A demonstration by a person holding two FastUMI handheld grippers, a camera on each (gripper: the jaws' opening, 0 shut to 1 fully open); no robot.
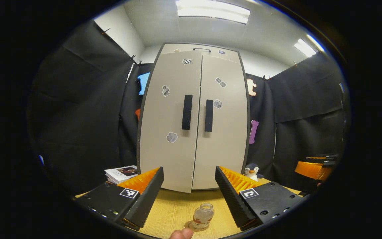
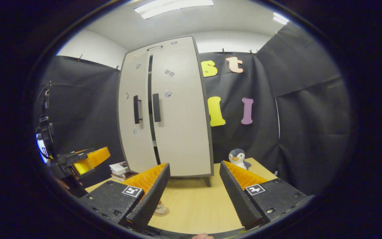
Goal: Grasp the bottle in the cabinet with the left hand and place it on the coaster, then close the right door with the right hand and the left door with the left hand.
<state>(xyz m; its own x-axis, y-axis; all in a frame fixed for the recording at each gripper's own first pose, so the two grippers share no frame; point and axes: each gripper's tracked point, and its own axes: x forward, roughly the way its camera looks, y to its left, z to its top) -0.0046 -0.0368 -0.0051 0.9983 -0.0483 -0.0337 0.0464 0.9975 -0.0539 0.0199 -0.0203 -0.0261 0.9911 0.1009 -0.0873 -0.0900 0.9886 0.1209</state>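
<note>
Small clear glass bottle (image 1: pixel 203 215) upright on round coaster (image 1: pixel 191 227), low between spread fingers of left gripper (image 1: pixel 188 194), near it. Pale two-door cabinet (image 1: pixel 192 122) ahead, doors seemingly shut, perhaps slight gap. Right gripper (image 2: pixel 194 196) spread, empty.

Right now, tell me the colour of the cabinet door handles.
Black: both handles are plain black bars, clearest in the left gripper view.

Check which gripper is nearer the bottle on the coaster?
Left. The bottle stands on the coaster between the open left gripper fingers; the right gripper sits to its right, bottle mostly hidden behind one finger.
</note>
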